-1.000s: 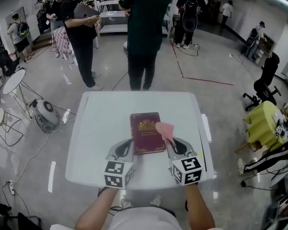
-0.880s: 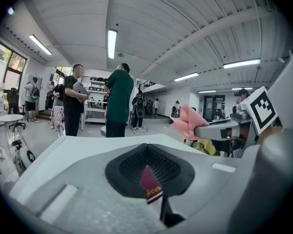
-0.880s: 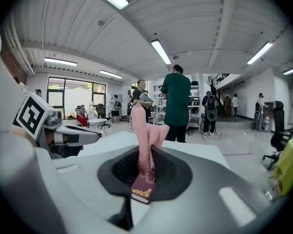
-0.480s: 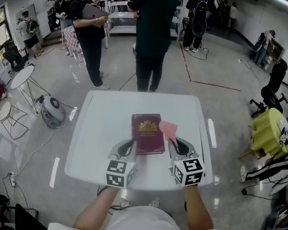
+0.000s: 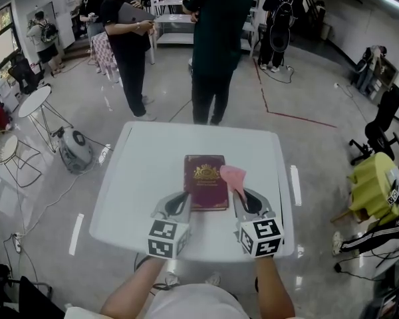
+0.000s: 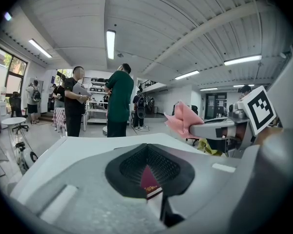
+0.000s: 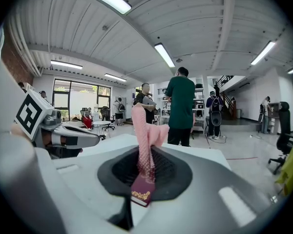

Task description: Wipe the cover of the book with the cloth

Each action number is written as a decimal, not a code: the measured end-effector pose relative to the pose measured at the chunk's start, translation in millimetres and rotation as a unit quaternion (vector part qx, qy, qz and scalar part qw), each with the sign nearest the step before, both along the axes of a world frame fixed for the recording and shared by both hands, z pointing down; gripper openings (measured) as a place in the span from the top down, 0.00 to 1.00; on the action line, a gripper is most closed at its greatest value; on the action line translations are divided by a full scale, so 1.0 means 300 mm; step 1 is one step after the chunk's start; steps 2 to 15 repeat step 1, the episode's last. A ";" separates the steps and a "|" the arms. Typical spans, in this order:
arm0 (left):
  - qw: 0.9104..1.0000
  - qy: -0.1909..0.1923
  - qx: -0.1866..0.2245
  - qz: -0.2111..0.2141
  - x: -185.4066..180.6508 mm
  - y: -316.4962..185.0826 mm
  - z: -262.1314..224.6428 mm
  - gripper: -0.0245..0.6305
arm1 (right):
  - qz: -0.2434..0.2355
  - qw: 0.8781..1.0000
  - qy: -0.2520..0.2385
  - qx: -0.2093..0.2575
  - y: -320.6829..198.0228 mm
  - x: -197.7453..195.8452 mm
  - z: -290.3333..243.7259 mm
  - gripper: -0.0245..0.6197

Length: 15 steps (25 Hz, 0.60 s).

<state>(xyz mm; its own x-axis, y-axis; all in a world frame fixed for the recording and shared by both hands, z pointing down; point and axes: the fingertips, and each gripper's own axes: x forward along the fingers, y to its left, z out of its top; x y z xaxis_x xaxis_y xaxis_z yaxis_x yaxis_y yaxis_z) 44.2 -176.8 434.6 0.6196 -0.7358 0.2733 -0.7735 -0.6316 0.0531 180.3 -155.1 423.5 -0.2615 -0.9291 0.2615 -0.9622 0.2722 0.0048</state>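
Book [image 5: 205, 178]: stiff, flat, likely to slide, so steady its near left corner. Your right gripper [image 5: 239, 193] pinches the limp pink cloth [image 5: 231, 175]; your left gripper [image 5: 183, 199] is clenched and empty.

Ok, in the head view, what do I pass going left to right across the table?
left gripper → book → cloth. The right gripper holds the cloth and overlaps it, so it has no clear place in the order.

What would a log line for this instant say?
left gripper: shut, at book near-left corner | right gripper: shut on pink cloth, over book's right edge | book: closed, flat on white table
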 end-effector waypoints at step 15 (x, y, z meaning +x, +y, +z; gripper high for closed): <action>1.000 0.000 0.000 0.001 0.001 0.001 -0.004 0.95 | -0.001 1.000 0.000 0.001 0.001 -0.002 -0.004 0.90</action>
